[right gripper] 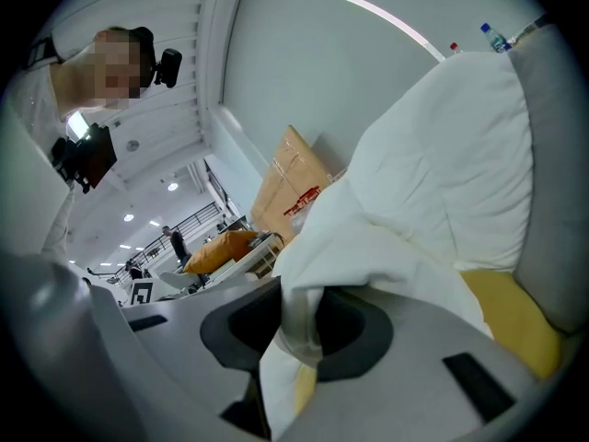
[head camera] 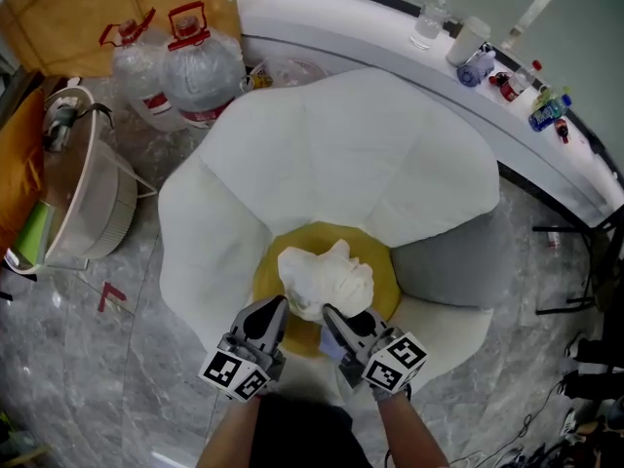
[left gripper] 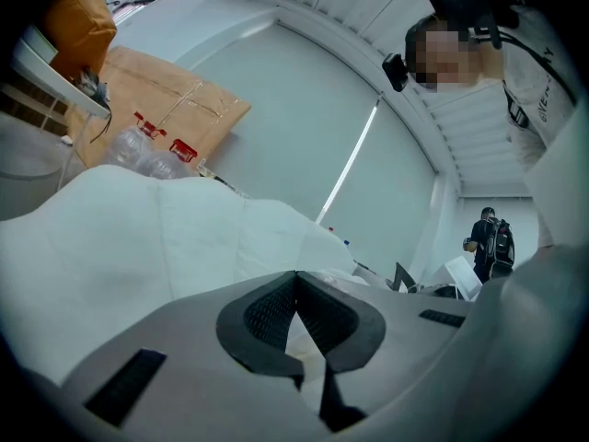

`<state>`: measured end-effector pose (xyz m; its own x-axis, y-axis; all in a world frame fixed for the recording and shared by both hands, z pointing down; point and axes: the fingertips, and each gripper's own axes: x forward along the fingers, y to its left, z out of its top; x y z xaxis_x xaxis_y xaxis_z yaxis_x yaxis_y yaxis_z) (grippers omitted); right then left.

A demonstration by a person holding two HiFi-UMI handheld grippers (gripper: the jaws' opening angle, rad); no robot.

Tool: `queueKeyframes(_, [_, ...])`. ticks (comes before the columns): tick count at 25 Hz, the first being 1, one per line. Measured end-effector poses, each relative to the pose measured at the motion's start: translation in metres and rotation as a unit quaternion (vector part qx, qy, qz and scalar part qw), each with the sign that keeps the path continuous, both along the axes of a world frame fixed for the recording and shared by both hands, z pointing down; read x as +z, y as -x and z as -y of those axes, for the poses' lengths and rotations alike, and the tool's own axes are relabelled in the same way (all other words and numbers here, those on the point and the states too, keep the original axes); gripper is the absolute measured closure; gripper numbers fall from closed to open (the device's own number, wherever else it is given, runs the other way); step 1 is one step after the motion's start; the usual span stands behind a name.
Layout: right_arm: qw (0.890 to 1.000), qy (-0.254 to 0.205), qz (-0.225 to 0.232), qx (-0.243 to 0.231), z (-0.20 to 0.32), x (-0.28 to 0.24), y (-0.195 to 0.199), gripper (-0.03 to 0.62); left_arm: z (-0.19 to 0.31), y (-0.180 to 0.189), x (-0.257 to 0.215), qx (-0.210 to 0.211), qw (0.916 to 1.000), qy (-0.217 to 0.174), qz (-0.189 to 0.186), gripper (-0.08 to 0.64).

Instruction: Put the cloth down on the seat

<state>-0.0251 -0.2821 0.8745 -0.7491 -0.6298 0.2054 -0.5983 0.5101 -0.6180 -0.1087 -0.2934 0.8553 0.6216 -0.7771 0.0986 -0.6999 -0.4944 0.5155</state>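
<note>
A crumpled white cloth (head camera: pixel 327 279) lies bunched on the round yellow seat cushion (head camera: pixel 266 266) of a white petal-shaped armchair (head camera: pixel 341 154). Both grippers sit at the cloth's near edge. My left gripper (head camera: pixel 280 308) is at its lower left, jaw tips met, and a strip of white cloth (left gripper: pixel 306 343) shows in the gap behind them in the left gripper view (left gripper: pixel 294 276). My right gripper (head camera: pixel 330 315) is at the lower right. In the right gripper view (right gripper: pixel 299 302) its jaws pinch a fold of the cloth (right gripper: pixel 368 247), which drapes over and under them.
A grey cushion (head camera: pixel 453 261) fills the chair's right side. Two large water bottles (head camera: pixel 175 66), a cardboard sheet (head camera: pixel 97 8) and a beige basket (head camera: pixel 83 203) stand on the marble floor to the left. A curved white counter (head camera: pixel 409 52) with small bottles runs behind.
</note>
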Motion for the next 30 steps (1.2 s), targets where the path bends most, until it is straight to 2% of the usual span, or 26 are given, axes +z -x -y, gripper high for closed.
queueKeyframes(19, [1.0,0.026,-0.005,-0.005,-0.001,0.062,0.002,0.491,0.011,0.0,0.044,0.006,0.9999,-0.003,0.01,0.546])
queueKeyframes(30, [0.999,0.033,-0.037,-0.015,0.006,0.093,0.006,0.486,0.026,0.008,0.057,-0.005,0.9999,-0.011,0.002,0.546])
